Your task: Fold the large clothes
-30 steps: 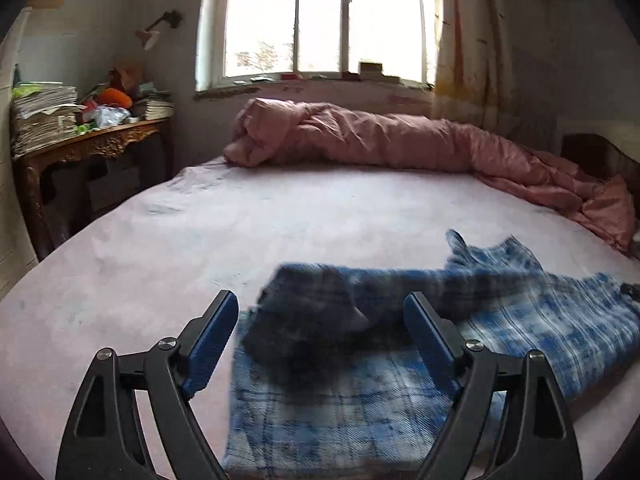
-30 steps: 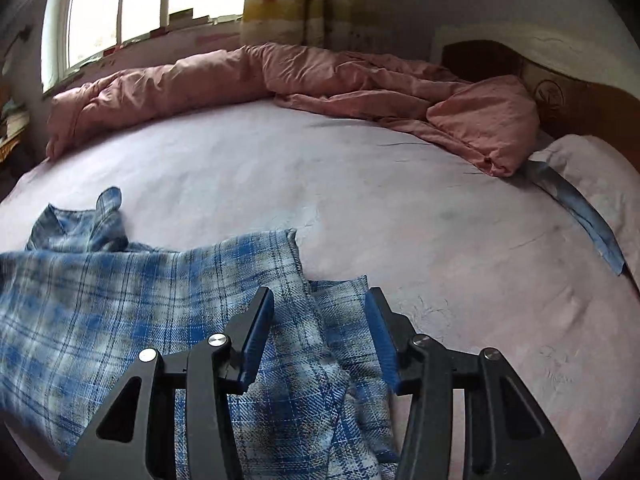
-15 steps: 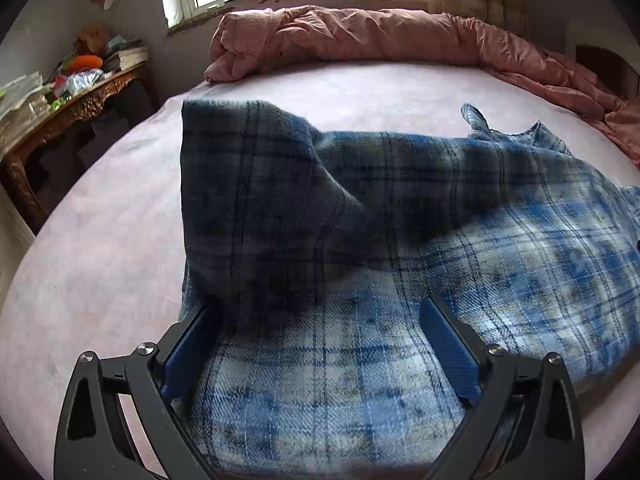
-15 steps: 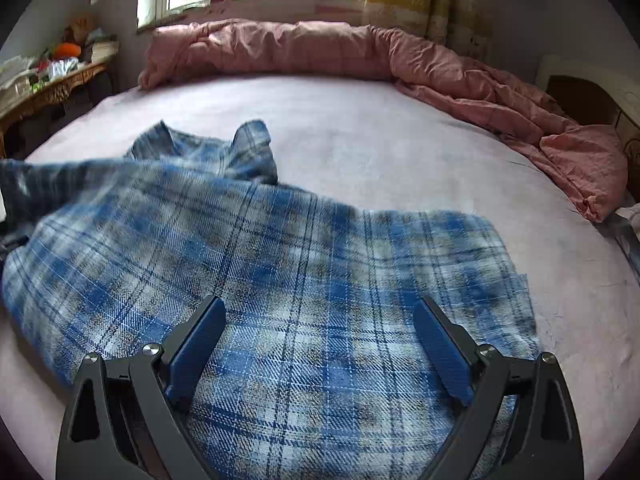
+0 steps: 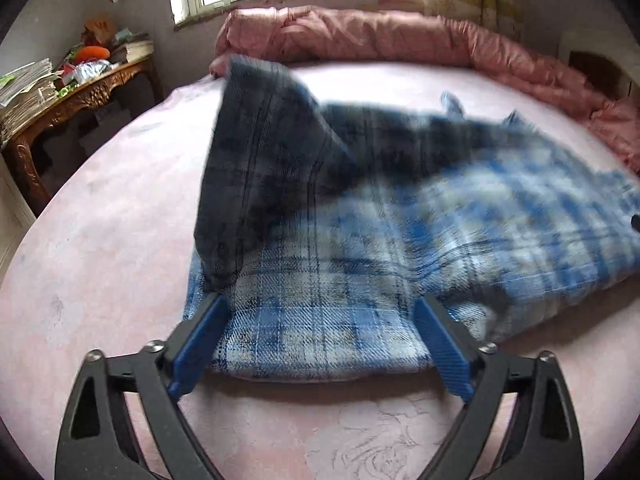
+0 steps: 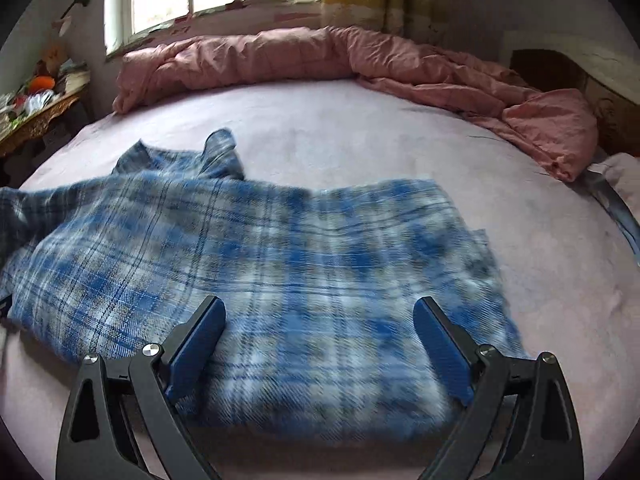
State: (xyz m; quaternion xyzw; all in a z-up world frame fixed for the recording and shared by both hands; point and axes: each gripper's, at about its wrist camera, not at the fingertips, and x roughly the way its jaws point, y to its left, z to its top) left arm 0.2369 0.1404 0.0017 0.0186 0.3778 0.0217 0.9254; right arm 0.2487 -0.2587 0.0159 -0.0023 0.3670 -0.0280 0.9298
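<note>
A blue and white plaid shirt (image 5: 400, 216) lies spread on the pink bed (image 5: 100, 260). Its left part stands up as a dark, blurred flap (image 5: 260, 152) in the air. My left gripper (image 5: 320, 304) hangs over the shirt's near edge, its jaws closing. The cloth lies between the blue fingers (image 5: 200, 336), but the pads do not press on it. In the right wrist view the shirt (image 6: 280, 260) lies flatter, collar (image 6: 218, 148) at the far side. My right gripper (image 6: 319, 304) stands wide open above its near hem, holding nothing.
A rumpled pink duvet (image 5: 360, 36) runs along the far side of the bed under the window and down the right side (image 6: 540, 120). A carved wooden table (image 5: 80, 96) piled with papers stands at the left. A pillow (image 6: 624, 176) and headboard (image 6: 552, 68) are at the right.
The right jaws, half closed around a fold of the shirt a second ago, have spread wide and let go. The shirt's body now lies laid over. The left flap rose close to the camera and is dropping away.
</note>
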